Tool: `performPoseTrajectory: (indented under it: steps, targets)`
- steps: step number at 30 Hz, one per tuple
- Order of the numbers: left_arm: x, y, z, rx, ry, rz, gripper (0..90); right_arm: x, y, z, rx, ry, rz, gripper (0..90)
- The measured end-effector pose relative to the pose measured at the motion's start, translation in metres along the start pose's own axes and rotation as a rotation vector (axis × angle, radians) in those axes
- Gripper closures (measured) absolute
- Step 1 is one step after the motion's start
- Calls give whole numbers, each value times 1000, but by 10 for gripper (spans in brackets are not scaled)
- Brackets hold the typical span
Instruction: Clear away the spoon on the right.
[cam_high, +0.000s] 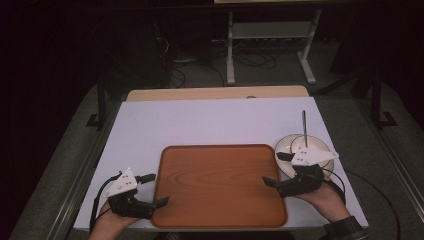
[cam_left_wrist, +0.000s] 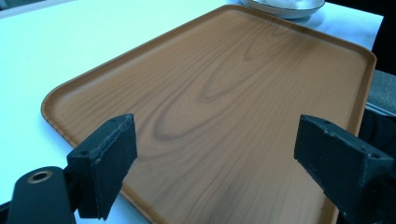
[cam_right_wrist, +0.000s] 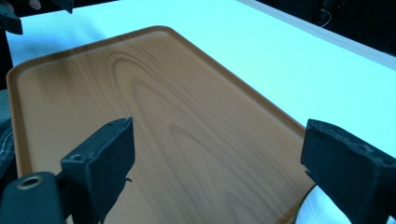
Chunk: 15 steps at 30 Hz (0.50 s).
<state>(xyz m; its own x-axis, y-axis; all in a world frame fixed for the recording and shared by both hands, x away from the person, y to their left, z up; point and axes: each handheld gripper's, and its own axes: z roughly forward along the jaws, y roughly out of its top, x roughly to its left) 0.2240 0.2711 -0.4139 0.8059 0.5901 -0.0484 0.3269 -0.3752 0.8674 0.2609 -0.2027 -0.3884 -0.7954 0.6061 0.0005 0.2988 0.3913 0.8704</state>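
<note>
1. Work surface: a white table top (cam_high: 210, 122) carries a wood-grain tray (cam_high: 220, 187), lying flat near the person's edge (its inside holds nothing).
2. Plate: a white plate (cam_high: 289, 145) sits on the table just beside the tray's far right corner. A thin metal utensil (cam_high: 304, 127) rests on it, handle pointing away from the person.
3. Left gripper (cam_high: 156, 189): held at the tray's left edge, jaws pointing right toward the tray. In the left gripper view the jaws stand wide apart and grip nothing; the tray lies beyond and between them.
4. Right gripper (cam_high: 276, 169): held at the tray's right edge, over the near side of the plate, jaws pointing left. In the right gripper view the jaws are spread wide with nothing between them.
5. Far side: a strip of bare wooden board (cam_high: 217, 93) shows beyond the white top.
</note>
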Motion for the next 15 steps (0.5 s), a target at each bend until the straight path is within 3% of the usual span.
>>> performPoseTrajectory:
  steps: [15]
  targets:
    - [0, -1, -2, -3, 6, -1, 129, -17, 17, 2, 9, -46, 0, 100]
